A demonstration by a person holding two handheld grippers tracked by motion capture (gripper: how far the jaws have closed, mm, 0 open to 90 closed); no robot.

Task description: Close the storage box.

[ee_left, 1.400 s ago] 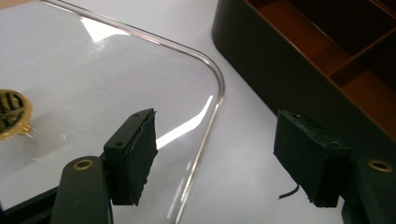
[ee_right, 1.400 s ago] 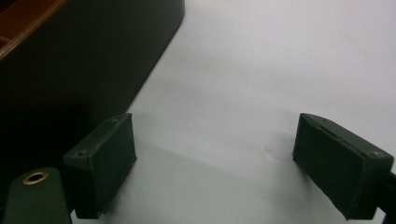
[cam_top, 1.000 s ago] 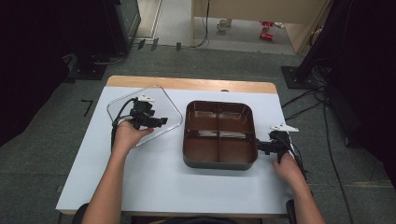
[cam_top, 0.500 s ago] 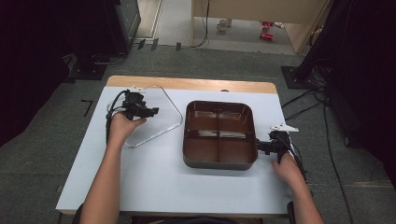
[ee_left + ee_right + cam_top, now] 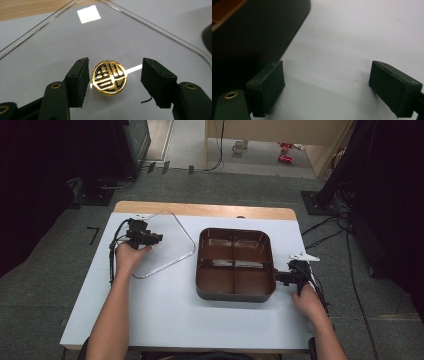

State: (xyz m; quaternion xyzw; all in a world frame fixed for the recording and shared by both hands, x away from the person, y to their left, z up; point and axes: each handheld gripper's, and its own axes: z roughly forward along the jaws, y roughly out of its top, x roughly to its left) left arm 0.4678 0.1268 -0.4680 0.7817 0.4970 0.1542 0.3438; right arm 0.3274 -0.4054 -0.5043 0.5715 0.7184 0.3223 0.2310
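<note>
Gold emblem (image 5: 109,77) on clear lid (image 5: 62,42)

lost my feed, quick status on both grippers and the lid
Left gripper open over clear lid, gold emblem between jaws. Right gripper open beside brown tray. Nothing obstructing.

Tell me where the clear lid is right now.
In the high view the clear lid lies flat on the table's left side, left of the brown tray, with the open left gripper over it.
</note>
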